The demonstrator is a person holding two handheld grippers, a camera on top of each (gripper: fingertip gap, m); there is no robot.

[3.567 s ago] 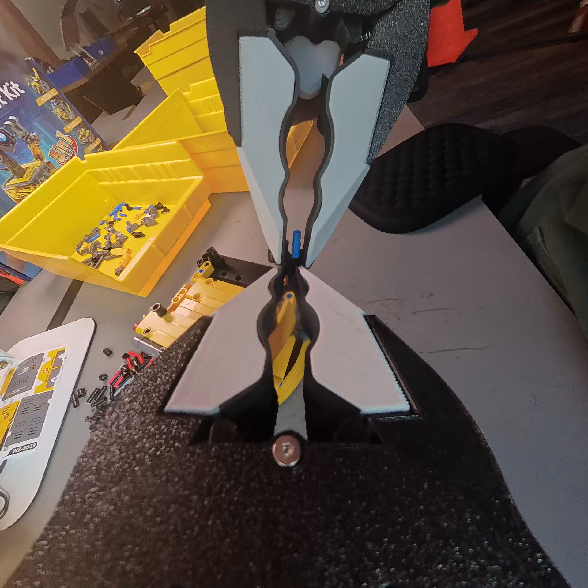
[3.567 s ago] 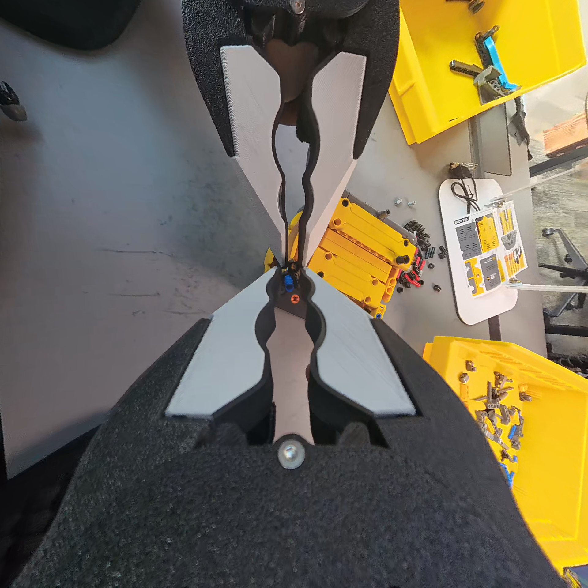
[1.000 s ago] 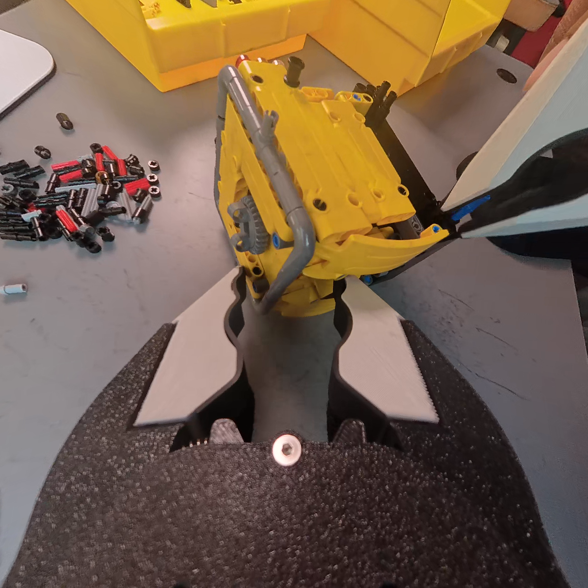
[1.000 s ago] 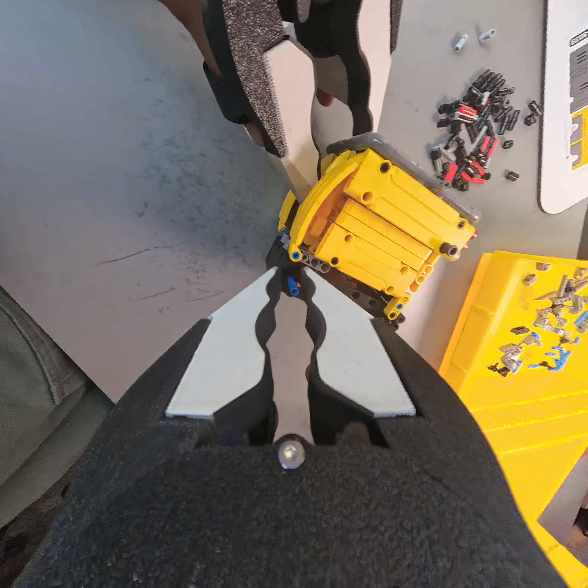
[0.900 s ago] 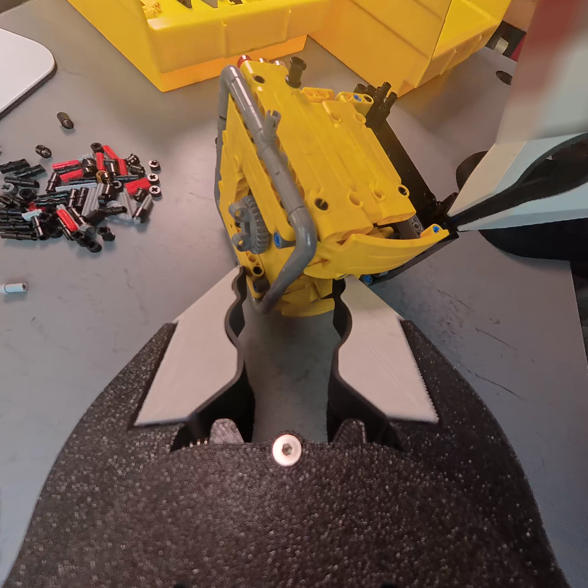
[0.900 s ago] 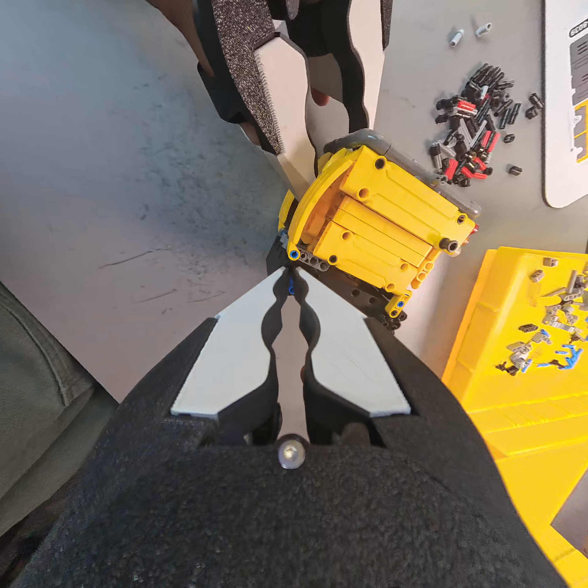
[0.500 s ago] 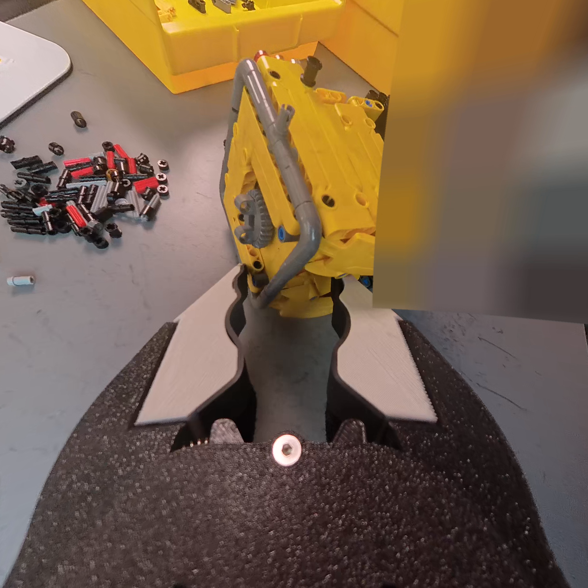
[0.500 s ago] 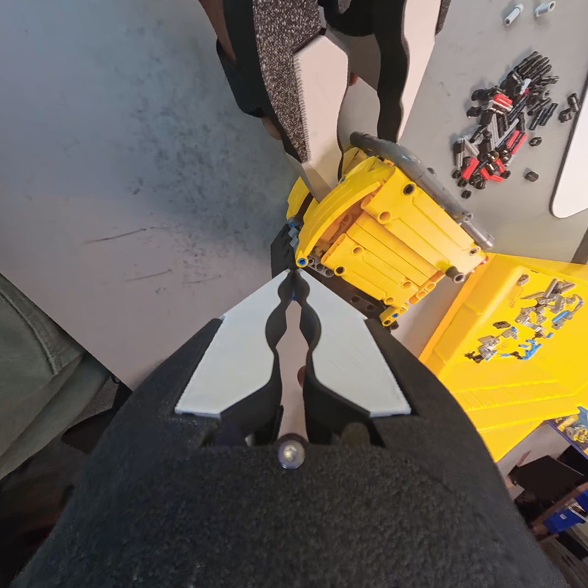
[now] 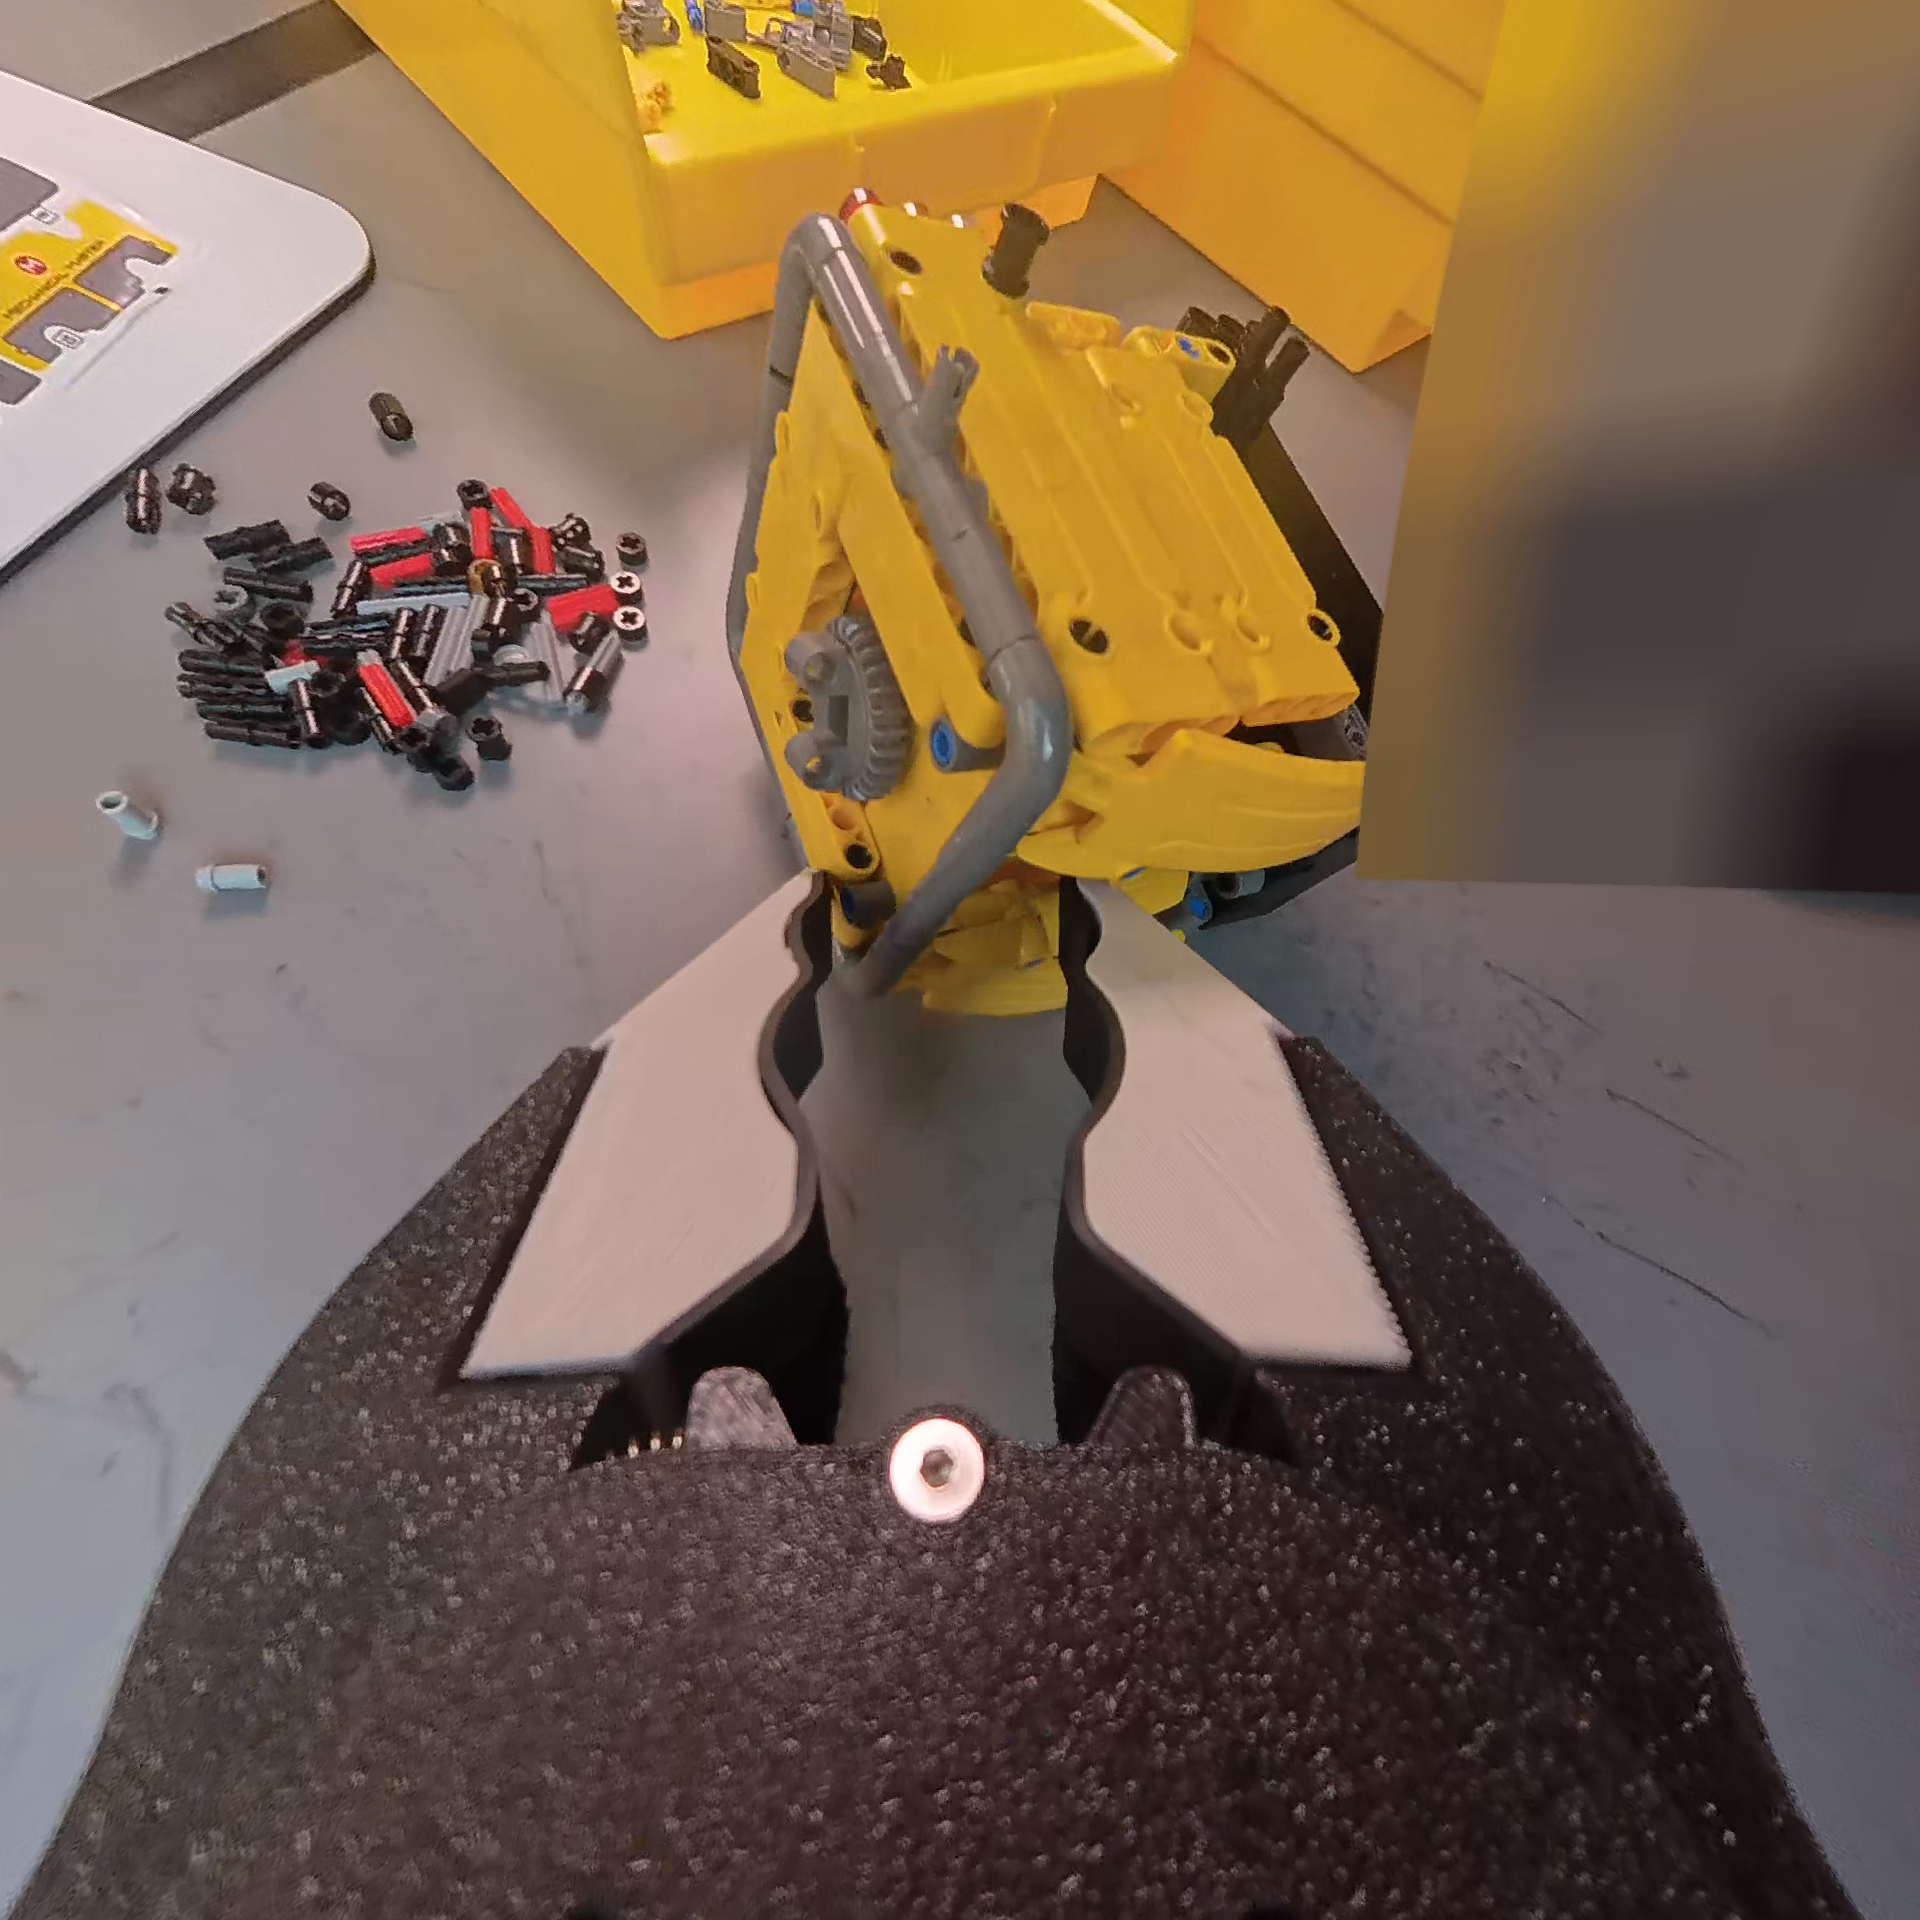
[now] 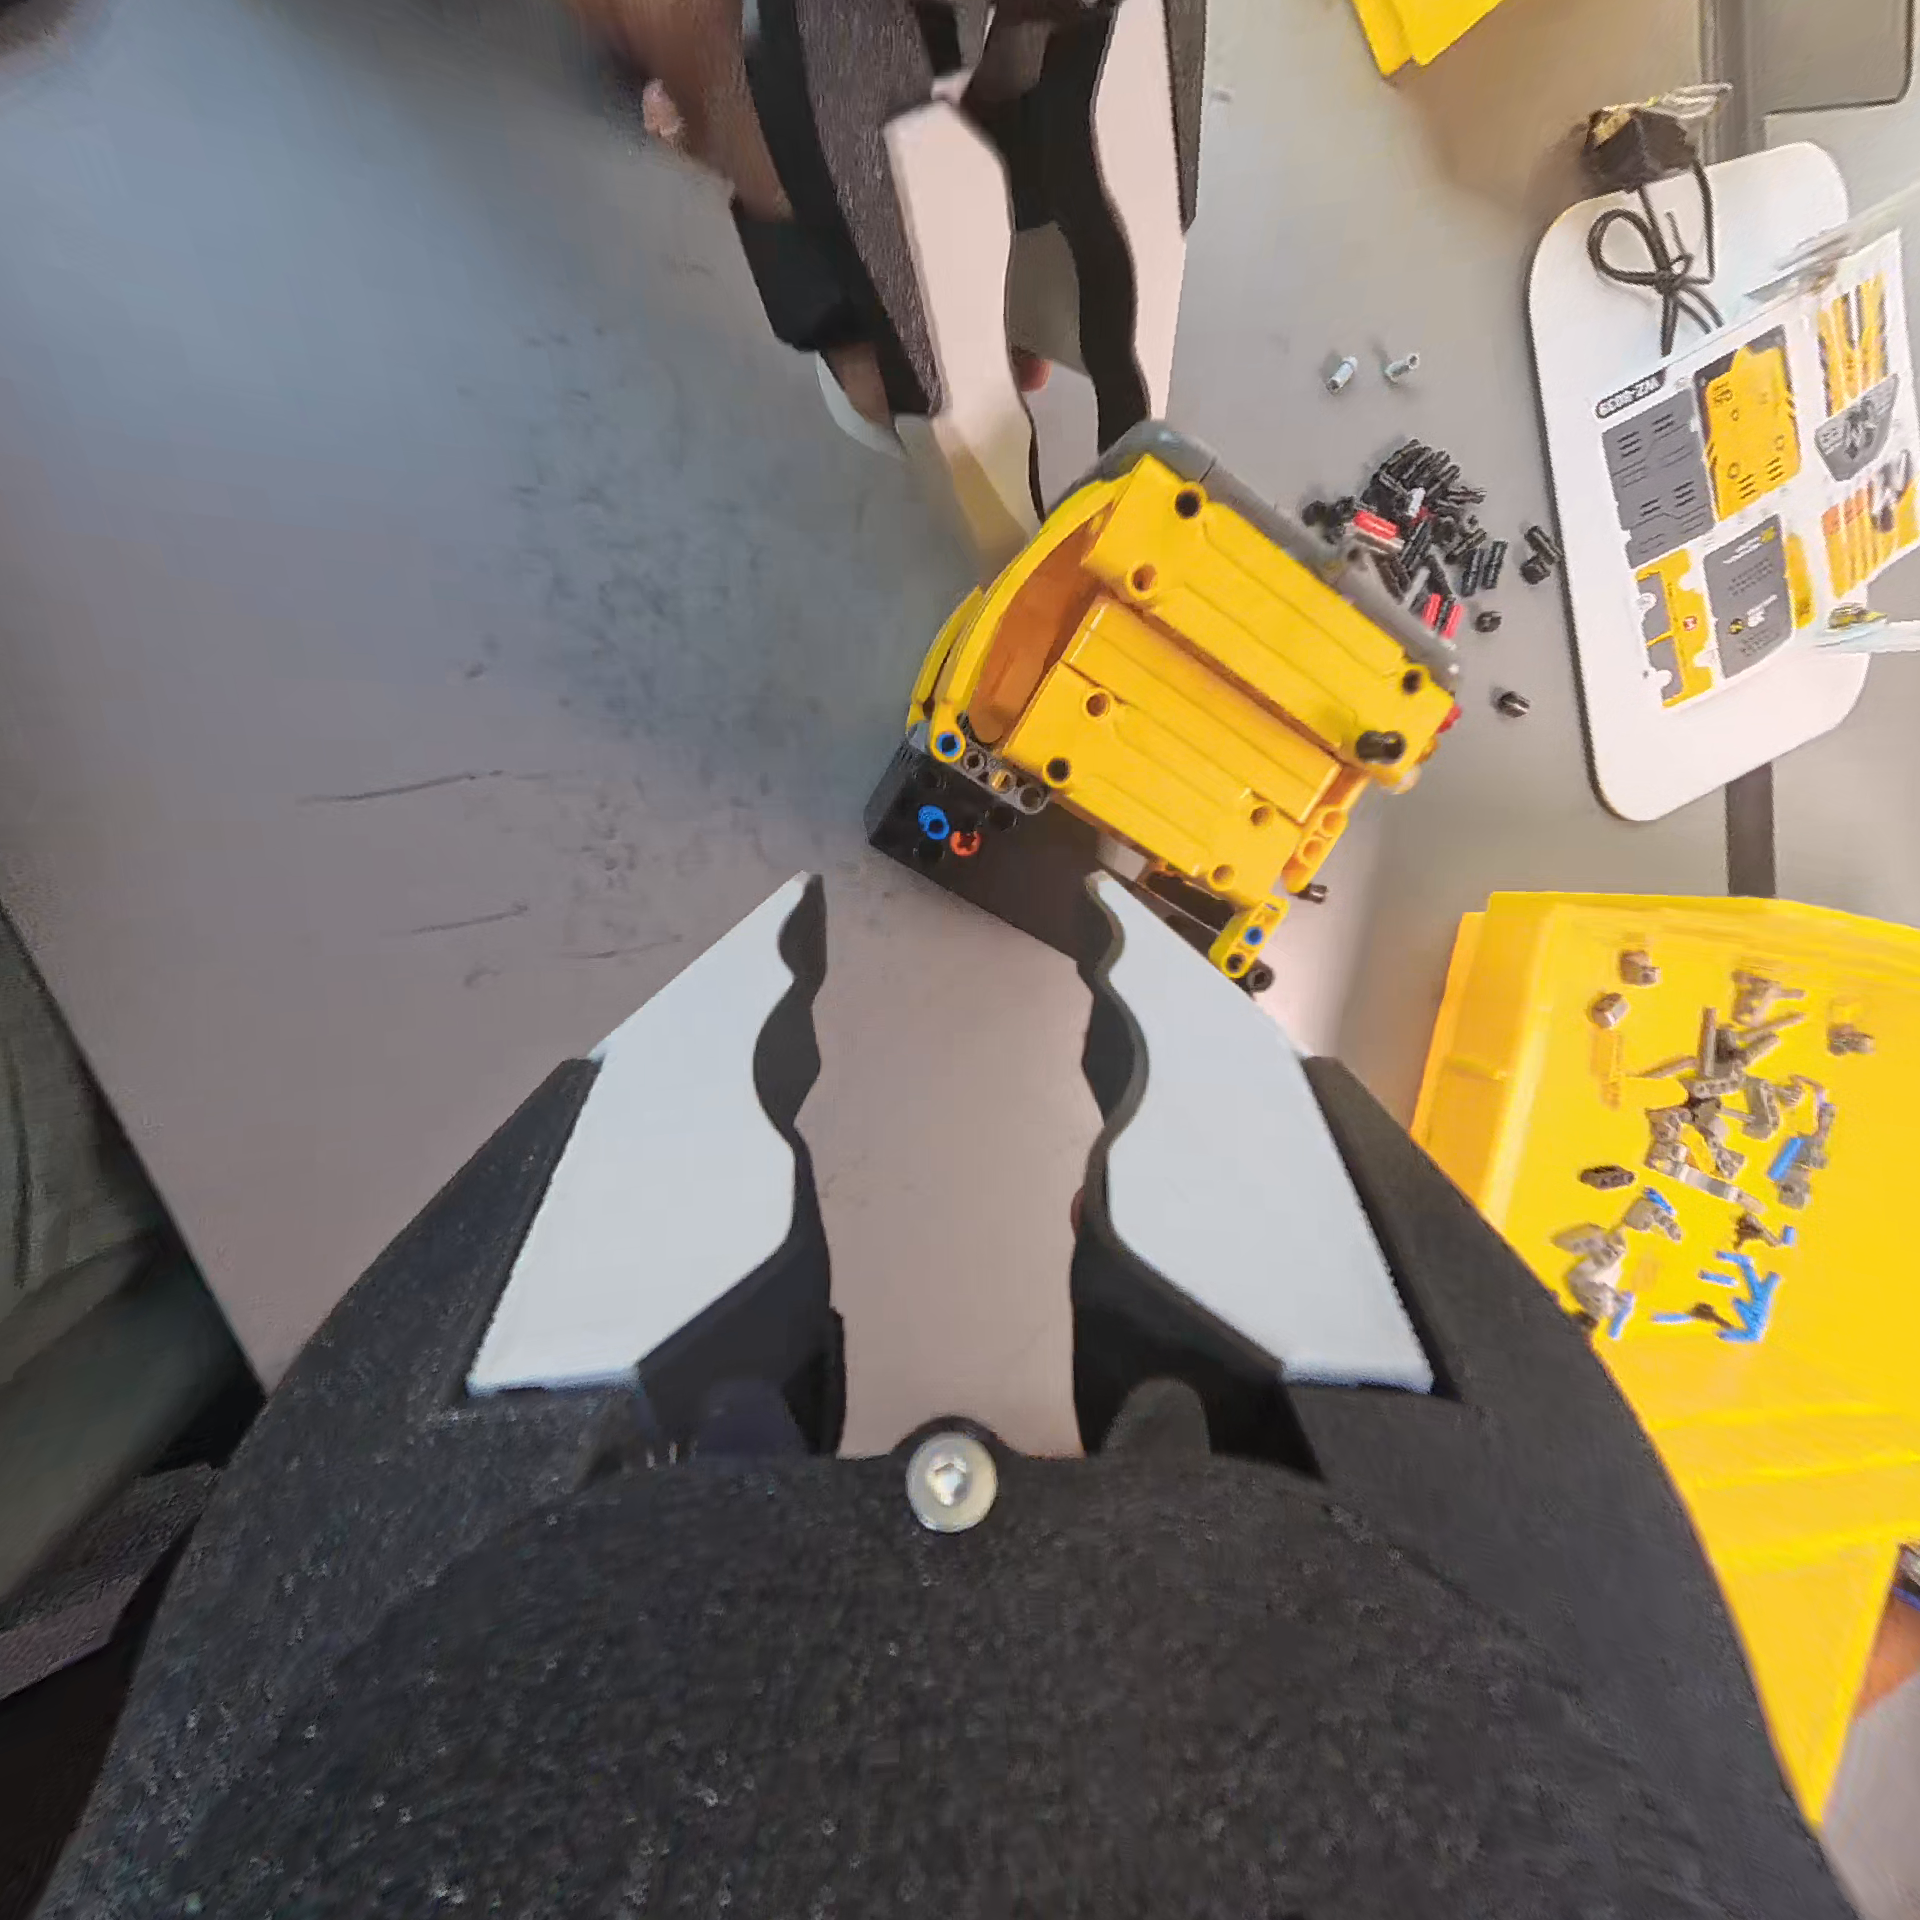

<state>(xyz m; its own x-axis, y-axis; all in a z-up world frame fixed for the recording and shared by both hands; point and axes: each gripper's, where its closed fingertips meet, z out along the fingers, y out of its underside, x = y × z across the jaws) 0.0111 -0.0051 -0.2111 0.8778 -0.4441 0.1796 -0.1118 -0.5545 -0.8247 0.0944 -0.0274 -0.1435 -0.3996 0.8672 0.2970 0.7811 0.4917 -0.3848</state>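
A yellow brick-built model (image 9: 1091, 540) with a grey bent tube and a grey gear stands tilted on the grey table. My left gripper (image 9: 956, 904) is shut on the model's near lower end. In the right wrist view the model (image 10: 1195, 686) rests on a black block (image 10: 997, 873), and a small blue pin (image 10: 935, 821) is set in the block's corner. My right gripper (image 10: 951, 883) is open and empty, just short of that block. The left gripper (image 10: 1060, 488) shows there at the model's far end.
A pile of black, red and grey pins (image 9: 416, 634) lies left of the model, with two loose pale pins (image 9: 234, 876) nearer. Yellow parts bins (image 9: 883, 187) stand behind it, and one (image 10: 1662, 1195) is at my right. A printed sheet on a white board (image 10: 1683, 758) lies beyond the pins.
My right gripper was shut on the blue pin at the black block. It has opened and drawn back, and the pin stays in the block. The left gripper still holds the model.
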